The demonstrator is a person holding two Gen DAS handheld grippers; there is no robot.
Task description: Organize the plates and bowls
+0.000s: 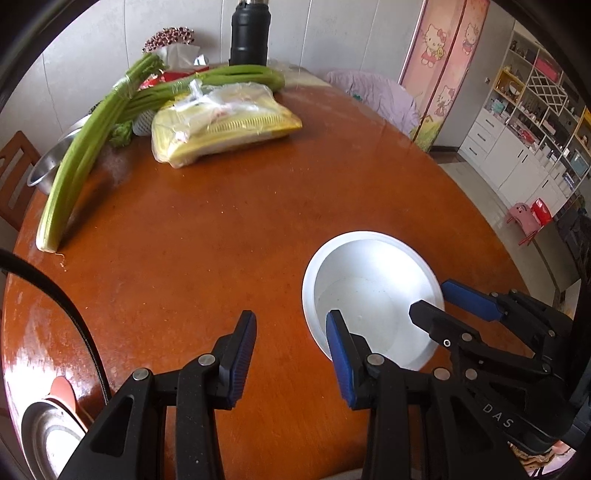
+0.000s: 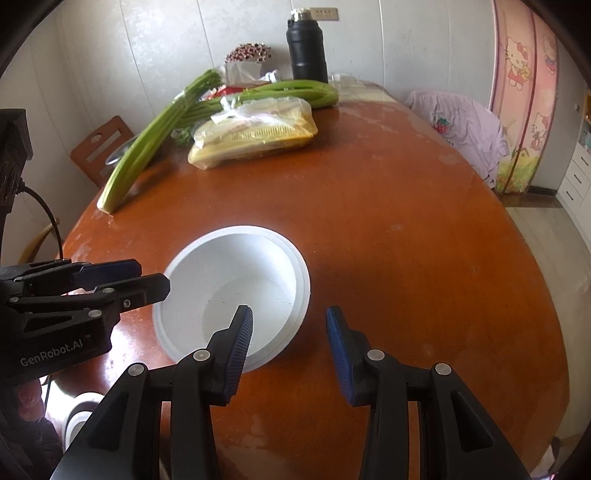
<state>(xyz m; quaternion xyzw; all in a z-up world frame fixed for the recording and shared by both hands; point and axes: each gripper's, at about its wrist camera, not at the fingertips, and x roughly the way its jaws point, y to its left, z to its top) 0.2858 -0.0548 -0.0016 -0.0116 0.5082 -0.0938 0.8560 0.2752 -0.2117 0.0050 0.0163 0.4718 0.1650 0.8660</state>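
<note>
A white bowl (image 1: 369,291) (image 2: 236,273) stands empty on the round brown table (image 1: 221,240). My left gripper (image 1: 291,321) is open at the bowl's left side, its right finger over the rim and its left finger outside above the table. In the right wrist view the left gripper (image 2: 151,275) reaches in from the left, with one fingertip at the bowl's edge. My right gripper (image 2: 288,317) (image 1: 434,299) is open astride the opposite rim, one finger inside the bowl and one outside. No pad presses on the rim.
A steel bowl with an orange plate (image 1: 48,432) lies at the table's near left edge. Celery (image 1: 81,155), a yellow bagged package (image 1: 221,125), a second steel bowl (image 1: 48,166) and a black flask (image 1: 249,33) fill the far side. A cloth-draped chair (image 2: 465,125) stands at the right.
</note>
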